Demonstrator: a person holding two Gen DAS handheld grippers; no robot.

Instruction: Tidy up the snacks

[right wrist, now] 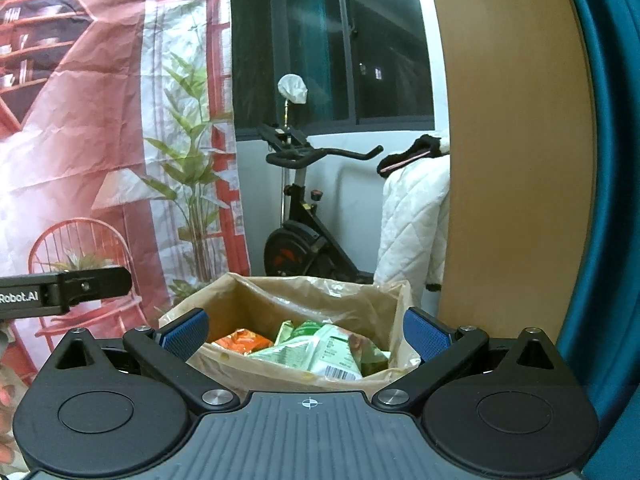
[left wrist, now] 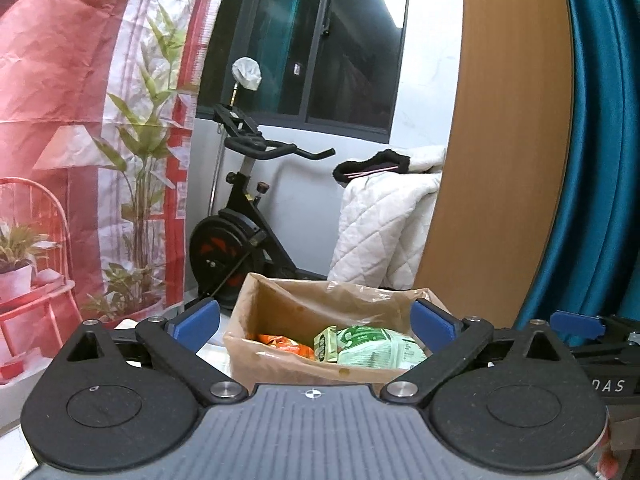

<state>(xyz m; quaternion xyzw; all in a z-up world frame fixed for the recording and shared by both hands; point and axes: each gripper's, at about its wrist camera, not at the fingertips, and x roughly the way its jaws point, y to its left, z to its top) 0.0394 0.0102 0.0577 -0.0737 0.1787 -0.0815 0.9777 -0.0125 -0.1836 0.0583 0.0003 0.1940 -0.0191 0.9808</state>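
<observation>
Snacks: orange packet (right wrist: 242, 340) and green packets (right wrist: 320, 350) already in plastic-lined cardboard box (right wrist: 320, 294); left gripper (left wrist: 316, 322) and right gripper (right wrist: 306, 330) both wide apart, empty; none visible outside.

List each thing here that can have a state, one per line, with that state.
Cardboard box: open, lined with plastic, holding snacks.
Green snack packets: lying inside the box.
Orange snack packet: lying inside the box.
Left gripper: open, empty.
Right gripper: open, empty.
</observation>
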